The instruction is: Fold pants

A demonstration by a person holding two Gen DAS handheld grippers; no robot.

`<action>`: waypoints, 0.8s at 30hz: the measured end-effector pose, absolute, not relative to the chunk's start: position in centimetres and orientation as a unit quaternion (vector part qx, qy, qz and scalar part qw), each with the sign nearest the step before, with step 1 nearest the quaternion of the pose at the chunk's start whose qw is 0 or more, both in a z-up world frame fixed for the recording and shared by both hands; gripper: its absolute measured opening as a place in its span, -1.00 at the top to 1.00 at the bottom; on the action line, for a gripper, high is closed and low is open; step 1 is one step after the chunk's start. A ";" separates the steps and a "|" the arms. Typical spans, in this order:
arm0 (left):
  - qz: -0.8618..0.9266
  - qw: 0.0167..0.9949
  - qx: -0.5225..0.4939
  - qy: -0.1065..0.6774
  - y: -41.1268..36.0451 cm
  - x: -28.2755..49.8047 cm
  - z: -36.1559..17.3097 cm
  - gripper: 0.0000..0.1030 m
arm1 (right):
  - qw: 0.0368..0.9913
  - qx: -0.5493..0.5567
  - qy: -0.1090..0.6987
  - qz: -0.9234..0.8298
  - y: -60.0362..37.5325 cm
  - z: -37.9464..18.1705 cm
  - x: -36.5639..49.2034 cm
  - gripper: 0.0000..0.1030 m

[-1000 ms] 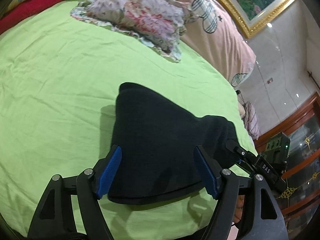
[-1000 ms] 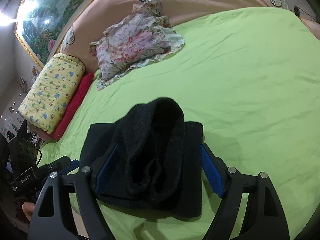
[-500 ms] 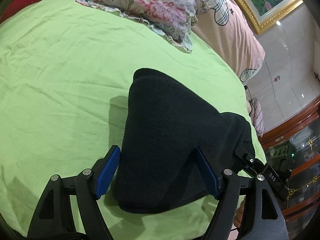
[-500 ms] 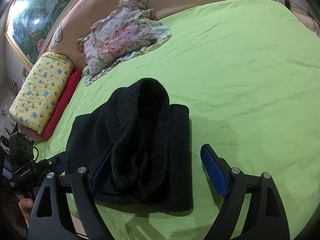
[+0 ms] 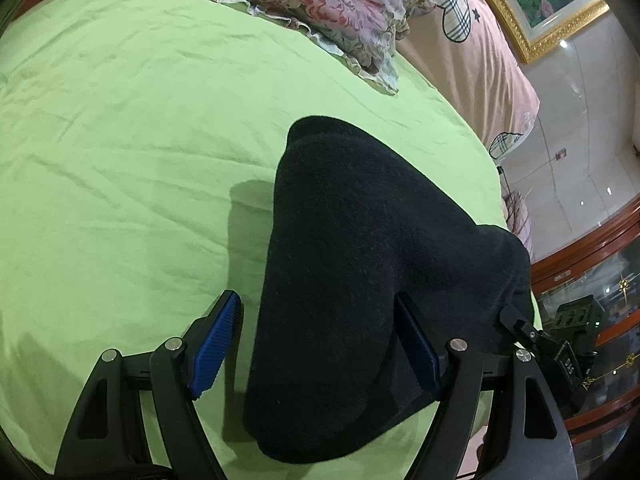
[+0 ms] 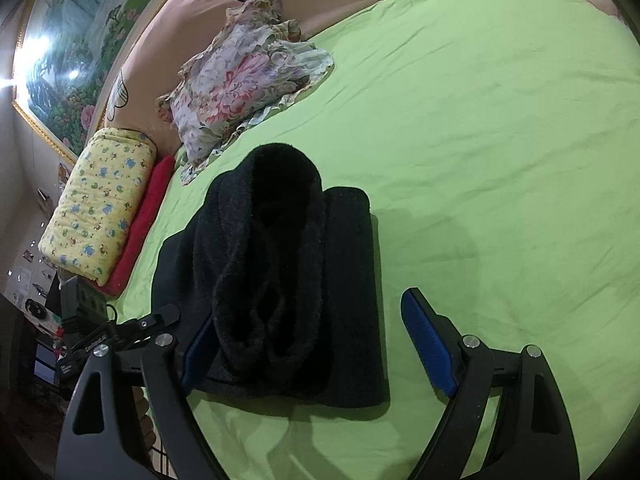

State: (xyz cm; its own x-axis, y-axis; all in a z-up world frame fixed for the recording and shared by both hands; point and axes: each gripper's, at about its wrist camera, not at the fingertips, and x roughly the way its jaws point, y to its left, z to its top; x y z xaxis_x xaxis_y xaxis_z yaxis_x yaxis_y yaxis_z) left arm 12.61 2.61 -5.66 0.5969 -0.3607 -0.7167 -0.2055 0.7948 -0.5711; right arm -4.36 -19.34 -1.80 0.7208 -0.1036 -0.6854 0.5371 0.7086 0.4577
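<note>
Pants (image 5: 360, 280), black, thick and fuzzy. Lay on the green bed (image 5: 120, 160), close to its near edge, already folded into a small fat bundle. Showed in the right view as a flat bottom layer with a puffy rolled part on top. Sat well apart from the flowery pillow (image 5: 320, 0) at the far end.

Left gripper (image 5: 316, 300): fingers (image 5: 216, 344) spread wide, one on each side of the bundle's near end. Pinched nothing. Kept a gap from the cloth on the outer side. Touched or almost touched it on the other side, hard to tell which.

Right gripper (image 6: 308, 312): fingers (image 6: 428, 344) spread wide too. Had one pad tucked against the bundle's edge, partly hidden by cloth, and the other pad out over bare sheet, apart from the pants.

Looked soft and floppy, not stiff at all. Probably light but bulky, with many layers. Likely not slippery, thanks to the fuzzy surface. Could not break. Might puff up or slump open at the rolled top if left loose.

Best to take hold at a thick folded edge, grabbing all the layers at once, one gripper at each end. Would likely sag and come undone if lifted by one corner only. Seemed nearly done, with maybe just a press flat or a last tidy to go.
</note>
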 end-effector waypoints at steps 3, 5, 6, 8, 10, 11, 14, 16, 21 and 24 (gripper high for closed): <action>-0.047 0.835 -0.321 0.445 3.0 13.0 -6.0 -0.52 | 0.865 0.336 0.327 -0.181 -19.3 -1.8 -4.2 -0.65; -0.047 0.835 -0.322 0.444 3.2 13.1 -6.1 -0.51 | 0.864 0.340 0.328 -0.176 -19.4 -1.9 -4.1 -0.65; -0.048 0.835 -0.320 0.445 3.2 13.3 -6.2 -0.50 | 0.863 0.342 0.328 -0.173 -19.4 -2.0 -4.1 -0.65; -0.048 0.835 -0.319 0.445 3.2 13.3 -6.3 -0.48 | 0.864 0.344 0.327 -0.167 -19.4 -2.1 -4.0 -0.65; -0.048 0.833 -0.323 0.446 3.5 13.3 -6.5 -0.46 | 0.864 0.347 0.328 -0.161 -19.4 -2.3 -3.9 -0.65; -0.049 0.832 -0.326 0.446 3.6 13.4 -6.5 -0.44 | 0.864 0.349 0.328 -0.157 -19.5 -2.5 -3.8 -0.65; -0.051 0.827 -0.339 0.445 3.9 13.4 -6.7 -0.42 | 0.865 0.352 0.327 -0.146 -19.6 -2.8 -3.6 -0.65; -0.050 0.826 -0.342 0.446 4.0 13.5 -6.7 -0.39 | 0.866 0.349 0.329 -0.141 -19.6 -2.9 -3.4 -0.65; -0.057 0.824 -0.343 0.447 3.3 13.3 -6.3 0.07 | 0.872 0.343 0.326 -0.126 -18.9 -2.9 -3.1 -0.24; -0.058 0.835 -0.322 0.443 2.6 13.2 -5.5 0.27 | 0.876 0.337 0.323 -0.117 -18.6 -2.5 -3.1 -0.11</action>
